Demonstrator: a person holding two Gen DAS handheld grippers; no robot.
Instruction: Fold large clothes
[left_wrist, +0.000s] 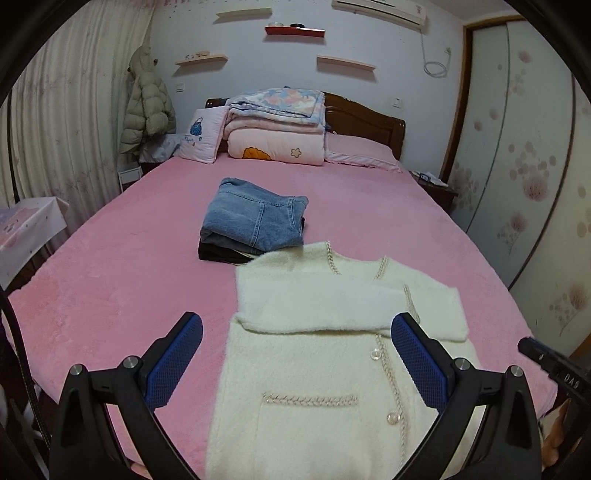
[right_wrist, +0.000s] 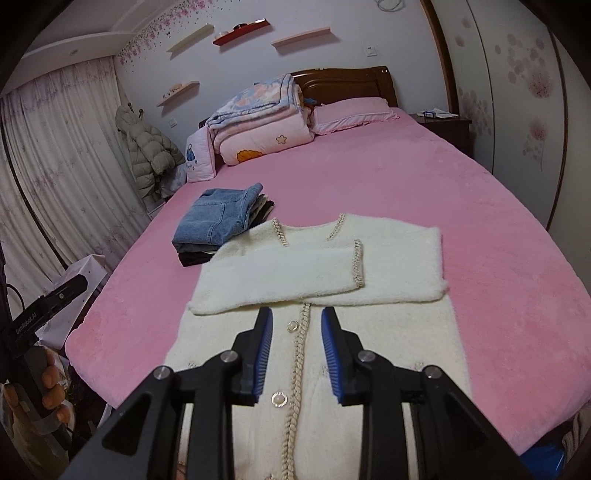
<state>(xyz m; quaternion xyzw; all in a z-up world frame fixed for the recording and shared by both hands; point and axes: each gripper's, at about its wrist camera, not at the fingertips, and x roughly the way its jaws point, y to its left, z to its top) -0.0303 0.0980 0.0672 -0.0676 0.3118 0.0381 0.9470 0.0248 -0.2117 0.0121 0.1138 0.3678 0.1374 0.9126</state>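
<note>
Two garment lots on a pink plush bedspread (left_wrist: 110, 295). Left: folded blue denim jeans on a small stack of dark clothes (left_wrist: 255, 218), finished, lying just beyond the cardigan's collar. Centre and right: cream fuzzy button-front cardigan with braided trim (left_wrist: 317, 369), flat near the bed's foot, both sleeves folded across the chest. Left gripper (left_wrist: 295, 365): jaws spread wide, empty, above the hem half. Right gripper (right_wrist: 295, 350): jaws narrowly parted, nothing between them. Step judged: sleeves in, body fold pending; next move calls for pinching the hem corners and carrying them to the collar.
</note>
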